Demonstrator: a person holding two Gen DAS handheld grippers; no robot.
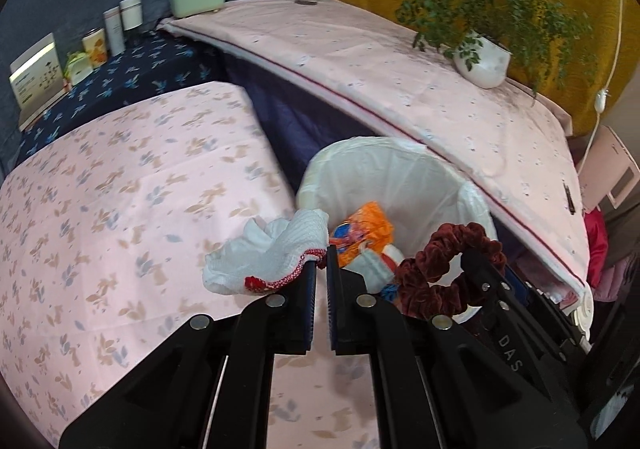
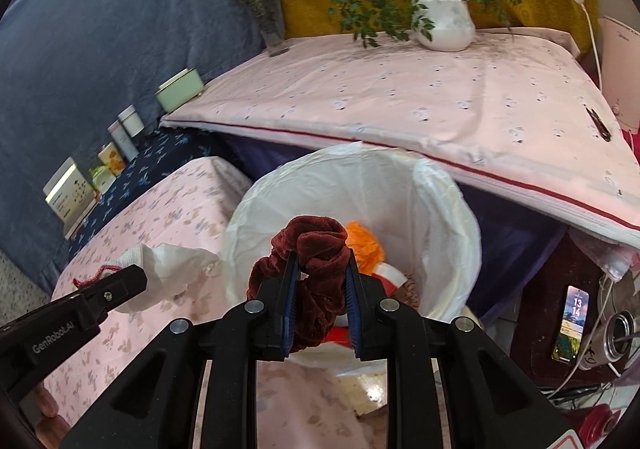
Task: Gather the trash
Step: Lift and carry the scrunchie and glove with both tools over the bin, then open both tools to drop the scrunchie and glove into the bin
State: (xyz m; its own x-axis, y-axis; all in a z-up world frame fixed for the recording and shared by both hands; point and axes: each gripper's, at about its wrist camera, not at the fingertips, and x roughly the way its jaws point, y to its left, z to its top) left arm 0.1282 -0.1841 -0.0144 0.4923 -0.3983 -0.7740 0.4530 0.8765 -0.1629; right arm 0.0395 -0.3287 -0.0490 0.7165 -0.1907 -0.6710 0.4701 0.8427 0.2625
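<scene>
pink-clothed counter (image 2: 120, 289) flanked the lined bin (image 2: 448, 185). left tool (image 1: 321, 261) pinched a limp, light white cloth (image 1: 264, 257) by its hem. right tool (image 2: 322, 269) squeezed a soft velvet scrunchie (image 2: 316, 245) mid-loop.

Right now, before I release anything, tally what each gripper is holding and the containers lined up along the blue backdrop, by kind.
Held trash: 2, the white cloth in the left gripper and the maroon scrunchie in the right gripper
Mint green box: 1
Small tins and canisters: 4
Card box: 1
Total: 8
</scene>
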